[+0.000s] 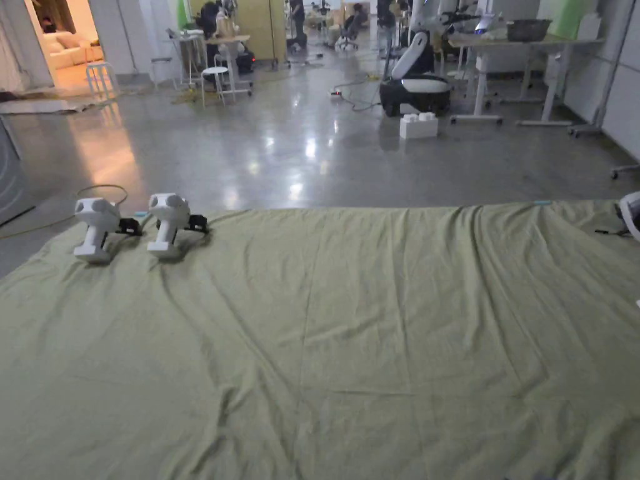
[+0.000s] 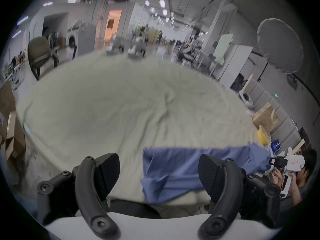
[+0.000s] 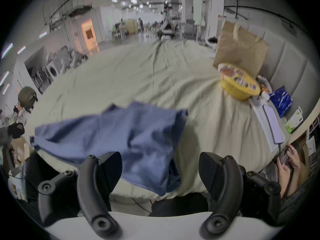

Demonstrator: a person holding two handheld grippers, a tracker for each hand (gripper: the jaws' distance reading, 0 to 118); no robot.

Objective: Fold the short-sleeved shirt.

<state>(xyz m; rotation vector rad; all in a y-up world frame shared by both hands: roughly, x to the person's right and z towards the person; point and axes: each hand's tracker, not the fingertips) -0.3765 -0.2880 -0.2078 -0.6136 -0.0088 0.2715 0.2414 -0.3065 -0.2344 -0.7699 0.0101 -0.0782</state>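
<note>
Blue shirt [image 3: 124,139] lies rumpled at the near edge of the green sheet [image 1: 350,325], right in front of both grippers. Left gripper [image 2: 159,172] has its jaws spread wide, nothing between them; right gripper [image 3: 160,171] is the same, released over the shirt's near hem. By the sheet's right edge, a yellow basket [image 3: 239,87] is packed with wrapped packets, printing too blurred to read, and a brown paper bag [image 3: 240,48] stands just behind it. Two spare white grippers [image 1: 131,225] rest at the far left corner.
</note>
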